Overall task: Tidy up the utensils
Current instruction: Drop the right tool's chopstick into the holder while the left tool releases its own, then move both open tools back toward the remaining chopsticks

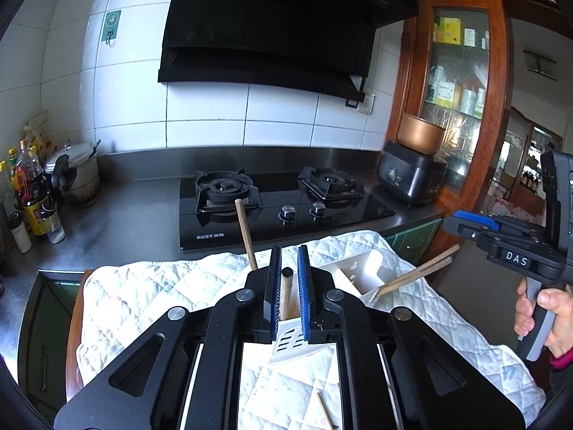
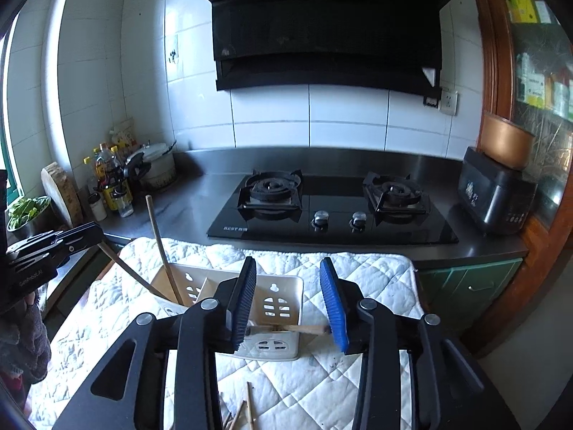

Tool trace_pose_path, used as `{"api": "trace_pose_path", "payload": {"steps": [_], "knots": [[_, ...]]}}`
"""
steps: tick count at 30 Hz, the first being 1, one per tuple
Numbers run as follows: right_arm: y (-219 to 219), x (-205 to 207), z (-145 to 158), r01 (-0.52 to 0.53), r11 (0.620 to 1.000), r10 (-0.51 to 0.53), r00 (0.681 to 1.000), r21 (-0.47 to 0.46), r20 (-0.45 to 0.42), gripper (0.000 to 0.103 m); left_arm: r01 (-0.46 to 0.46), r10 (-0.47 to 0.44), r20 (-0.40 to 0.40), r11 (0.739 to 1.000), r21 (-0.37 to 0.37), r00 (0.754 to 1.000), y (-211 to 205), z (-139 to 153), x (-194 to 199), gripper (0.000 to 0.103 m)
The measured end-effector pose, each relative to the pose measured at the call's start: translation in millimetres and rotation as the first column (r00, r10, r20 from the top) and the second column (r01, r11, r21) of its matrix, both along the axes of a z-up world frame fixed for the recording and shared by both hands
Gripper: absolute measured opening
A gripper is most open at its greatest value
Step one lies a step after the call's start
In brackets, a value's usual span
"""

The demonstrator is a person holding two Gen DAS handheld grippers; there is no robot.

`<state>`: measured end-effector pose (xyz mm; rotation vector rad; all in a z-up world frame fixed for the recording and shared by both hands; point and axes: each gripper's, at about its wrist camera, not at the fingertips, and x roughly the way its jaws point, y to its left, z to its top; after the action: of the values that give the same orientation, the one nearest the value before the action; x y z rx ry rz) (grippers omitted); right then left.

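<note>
A white plastic utensil holder (image 2: 275, 304) sat on a quilted white cloth (image 2: 358, 279) spread in front of a black two-burner gas hob (image 2: 333, 208) on a steel kitchen counter (image 2: 200, 193). The left gripper (image 1: 289, 279) was clamped on a wooden-handled utensil (image 1: 285, 294), its blue pads (image 1: 304, 286) pressed to either side of the handle, which stood in the holder's slotted corner. The right gripper (image 2: 289, 304) stood released, jaws apart over the holder, with a pair of wooden chopsticks (image 2: 304, 329) lying between the pads and none pressing on them. Another wooden handle (image 2: 161, 247) leaned upright in the holder's far left compartment. Loose chopsticks (image 2: 247, 412) lay on the cloth nearer the camera. A person's hand (image 1: 548, 319) gripped the right tool's handle.
</note>
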<state>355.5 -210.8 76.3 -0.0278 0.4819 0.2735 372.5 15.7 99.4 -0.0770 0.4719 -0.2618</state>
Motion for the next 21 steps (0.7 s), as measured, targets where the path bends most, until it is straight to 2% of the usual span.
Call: {"api": "trace_pose_path", "payload": {"steps": [2,4,7,11,19,21], "knots": [[-3.6,-17.6,4.3,-0.003,1.000,0.003,1.000,-0.004,0.026,0.048,-0.003,0.003,0.014,1.000,0.007,1.000,1.8,5.6,-14.0,0.012],[-6.7,-36.5,5.1,-0.015,1.000,0.015,0.999,-0.006,0.037,0.049,-0.008,0.008,0.026,1.000,0.006,1.000,2.9,10.1,-28.7,0.033],[-12.1,-64.5,-3.1,-0.040,0.999,0.040,0.999,0.005,0.033,0.050,-0.003,0.002,0.044,1.000,0.008,0.999,3.2,11.7,-55.8,0.034],[-15.7,-97.8,-30.0,-0.071,0.997,0.071,0.997,0.004,-0.002,0.053,0.019,-0.019,0.026,1.000,-0.006,0.999,2.6,0.5,-91.6,0.034],[-4.2,-144.0,-118.6,-0.107,0.991,0.097,0.987,-0.077,-0.128,0.053,0.004,-0.005,-0.081,1.000,-0.013,0.997,0.4,-60.5,-149.5,0.034],[-2.0,-150.0,-140.6,-0.119,0.990,0.104,0.980,-0.079,-0.169,0.053,-0.004,0.000,-0.111,0.999,-0.035,0.994,3.3,-76.8,-158.2,0.034]]}}
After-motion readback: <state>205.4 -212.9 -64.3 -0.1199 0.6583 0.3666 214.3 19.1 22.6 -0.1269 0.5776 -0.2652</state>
